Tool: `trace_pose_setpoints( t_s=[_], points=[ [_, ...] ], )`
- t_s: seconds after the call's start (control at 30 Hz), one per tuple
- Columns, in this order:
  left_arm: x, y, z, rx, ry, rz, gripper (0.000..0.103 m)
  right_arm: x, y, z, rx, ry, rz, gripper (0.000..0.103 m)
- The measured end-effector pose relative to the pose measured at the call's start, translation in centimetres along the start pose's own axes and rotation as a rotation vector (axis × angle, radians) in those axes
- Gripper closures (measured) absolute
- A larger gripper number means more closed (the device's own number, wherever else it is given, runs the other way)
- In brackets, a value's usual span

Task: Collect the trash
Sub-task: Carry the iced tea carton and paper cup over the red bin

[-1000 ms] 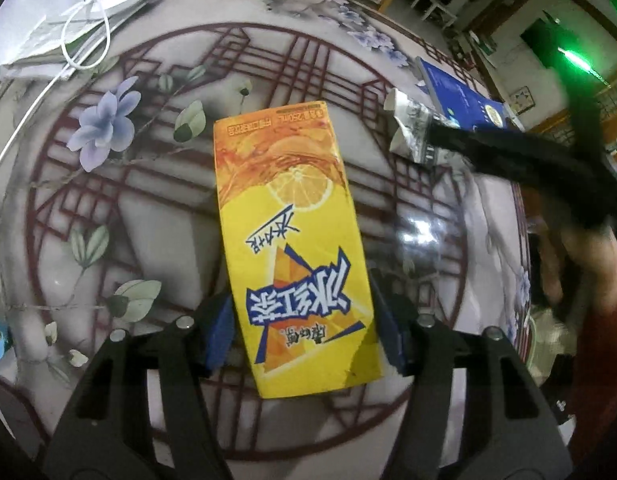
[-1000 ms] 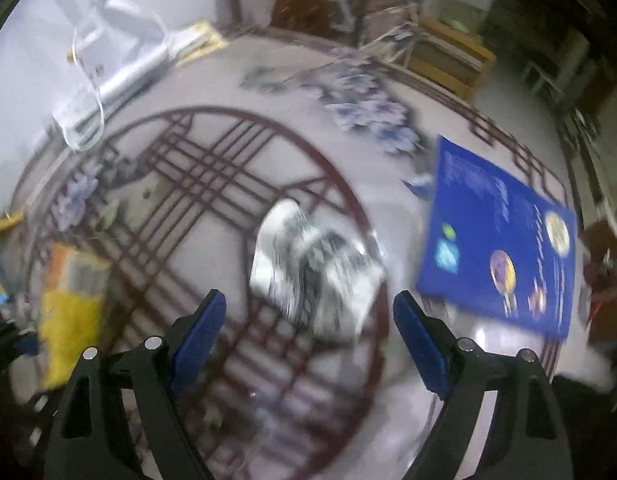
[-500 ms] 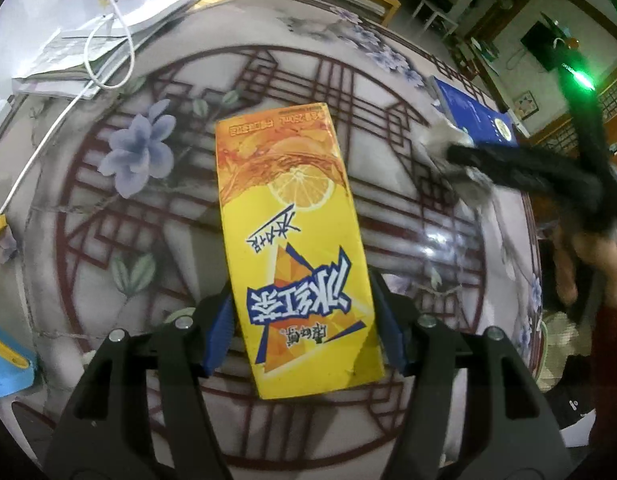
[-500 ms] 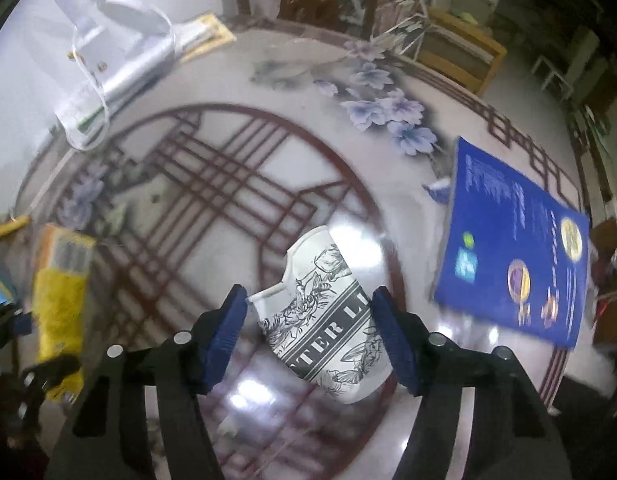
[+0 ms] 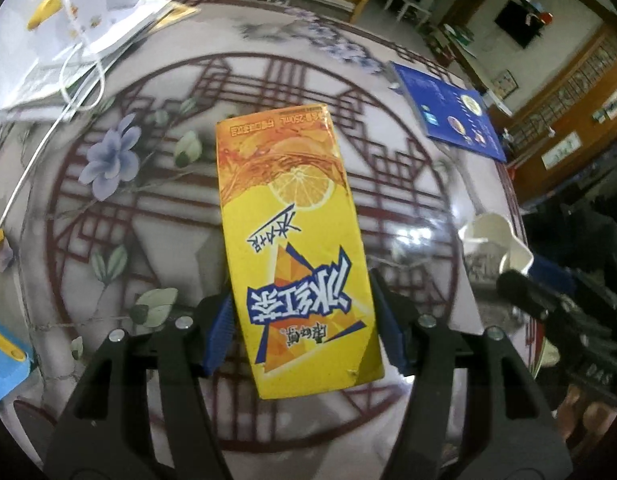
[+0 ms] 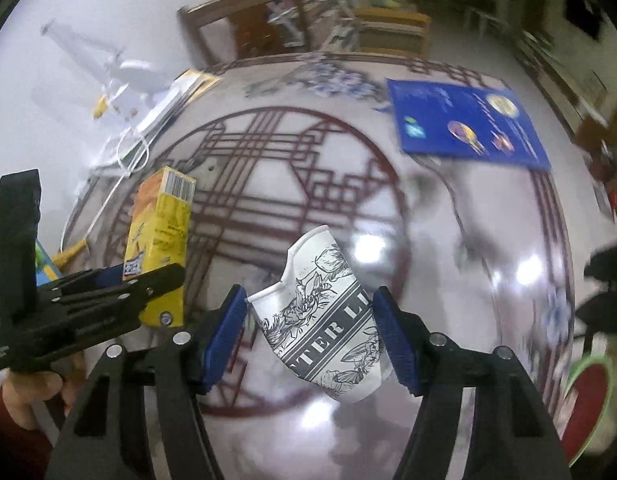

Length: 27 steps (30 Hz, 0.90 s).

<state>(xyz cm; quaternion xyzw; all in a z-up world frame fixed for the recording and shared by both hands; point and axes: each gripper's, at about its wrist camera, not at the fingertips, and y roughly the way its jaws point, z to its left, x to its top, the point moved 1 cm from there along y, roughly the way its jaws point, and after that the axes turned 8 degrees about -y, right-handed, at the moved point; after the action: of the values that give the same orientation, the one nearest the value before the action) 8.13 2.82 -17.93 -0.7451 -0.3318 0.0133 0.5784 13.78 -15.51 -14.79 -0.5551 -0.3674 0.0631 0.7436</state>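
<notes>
A yellow and orange drink carton (image 5: pixel 292 240) stands between the blue pads of my left gripper (image 5: pixel 304 328), which is shut on its lower part and holds it above the table. In the right wrist view the same carton (image 6: pixel 160 224) hangs in the left gripper (image 6: pixel 156 274) at the left. A crushed white paper cup (image 6: pixel 328 312) with black print is pinched between the pads of my right gripper (image 6: pixel 312 332), off the tabletop. The left wrist view shows this cup (image 5: pixel 486 236) at the right edge, with the right gripper's dark frame just behind it.
The round glossy table (image 5: pixel 108 240) carries a red lattice and flower pattern. A blue booklet (image 6: pixel 464 124) lies at its far right. White papers and a cable (image 5: pixel 88 40) sit at the far left, a blue and yellow item (image 5: pixel 4 356) at the near left edge. A wooden chair (image 6: pixel 248 12) stands behind.
My right gripper closed on the paper cup, lifted it and swung it toward the near right of the table. My left gripper kept its hold on the carton with little movement.
</notes>
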Motion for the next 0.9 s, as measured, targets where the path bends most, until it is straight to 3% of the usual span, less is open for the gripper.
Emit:
trace_pose_setpoints(
  t_s=[0.33, 0.9],
  points=[
    [-1.6, -1.6, -4.5, -0.014, 0.127, -0.032, 0.044, -5.0, -5.5, -2.9, -0.064, 0.196, -0.087, 0.039],
    [-5.0, -3.2, -11.8, -0.074, 0.292, -0.054, 0.044, -12.0, -11.2, -8.3, -0.154, 0.396, -0.166, 0.039]
  ],
)
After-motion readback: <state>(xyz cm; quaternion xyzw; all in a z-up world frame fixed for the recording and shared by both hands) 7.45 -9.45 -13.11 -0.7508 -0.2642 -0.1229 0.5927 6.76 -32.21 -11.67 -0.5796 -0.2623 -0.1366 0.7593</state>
